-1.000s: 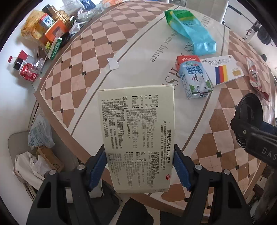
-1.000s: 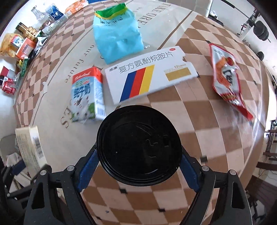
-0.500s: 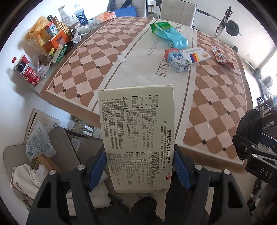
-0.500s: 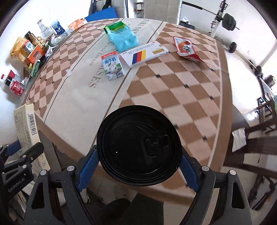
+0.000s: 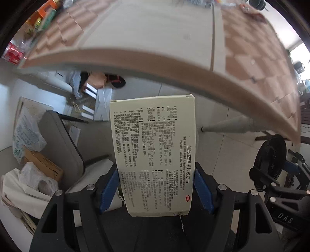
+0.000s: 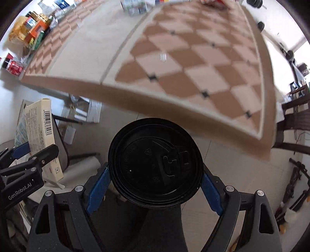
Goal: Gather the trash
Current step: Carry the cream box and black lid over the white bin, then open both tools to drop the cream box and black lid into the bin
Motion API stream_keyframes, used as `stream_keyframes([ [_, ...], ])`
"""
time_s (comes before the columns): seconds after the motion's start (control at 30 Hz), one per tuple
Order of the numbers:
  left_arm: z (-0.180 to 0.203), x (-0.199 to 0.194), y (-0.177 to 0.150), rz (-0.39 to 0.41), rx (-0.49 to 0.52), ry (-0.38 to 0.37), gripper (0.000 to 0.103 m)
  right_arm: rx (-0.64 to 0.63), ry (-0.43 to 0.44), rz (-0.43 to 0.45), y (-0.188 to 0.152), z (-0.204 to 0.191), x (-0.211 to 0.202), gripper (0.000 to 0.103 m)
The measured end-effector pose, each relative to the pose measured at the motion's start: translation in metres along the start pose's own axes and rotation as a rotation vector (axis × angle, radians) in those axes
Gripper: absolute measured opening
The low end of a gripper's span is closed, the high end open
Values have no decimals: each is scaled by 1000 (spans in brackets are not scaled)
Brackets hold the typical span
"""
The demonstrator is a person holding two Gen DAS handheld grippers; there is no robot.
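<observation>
Left wrist: fingers (image 5: 156, 186) pinch cream printed box (image 5: 153, 153) | right fingers (image 6: 155, 184) pinch black lid (image 6: 155, 162)

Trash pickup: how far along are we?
In hand: the left claw grips a cream medicine box and the right claw a black cup lid, both off the table. Left: dropping them, plus blurred packages at the far edge.

The table (image 5: 155, 29) top and its far clutter (image 6: 135, 6) are blurred.
</observation>
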State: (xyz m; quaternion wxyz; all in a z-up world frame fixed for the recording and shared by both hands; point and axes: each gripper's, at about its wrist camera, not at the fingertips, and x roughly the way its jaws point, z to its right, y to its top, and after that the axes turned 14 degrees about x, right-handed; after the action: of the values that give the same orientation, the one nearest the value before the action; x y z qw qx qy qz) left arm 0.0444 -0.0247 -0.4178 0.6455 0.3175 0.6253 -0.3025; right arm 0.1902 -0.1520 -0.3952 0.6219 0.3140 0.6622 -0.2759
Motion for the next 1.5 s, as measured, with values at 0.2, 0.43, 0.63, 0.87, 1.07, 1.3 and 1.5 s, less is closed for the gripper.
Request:
stream_keyframes([
  [0.2,5,93,10,-86,1,-43,70,15,-18,-107,-22,19,97,88],
  [0.43,-3,203,18,-166,-16,-90,70,5,-75,-170,-34,32,213,88],
  [0.63,-5,277,25,-224,-5,-147,70,4,-101,-224,-21,33,307,88],
  [0.87,-2,327,37,-275,1,-220,70,18,-125,-279,-11,33,385,88],
  [1.07,3,339,43,-298,14,-243,72,44,-108,-301,-4,35,414,89],
  [1.3,-1,340,41,-310,8,-208,100,50,-51,-324,-1,33,424,93],
  [1.5,-12,332,35,-281,-11,-158,100,44,-43,-319,-3,28,419,103],
])
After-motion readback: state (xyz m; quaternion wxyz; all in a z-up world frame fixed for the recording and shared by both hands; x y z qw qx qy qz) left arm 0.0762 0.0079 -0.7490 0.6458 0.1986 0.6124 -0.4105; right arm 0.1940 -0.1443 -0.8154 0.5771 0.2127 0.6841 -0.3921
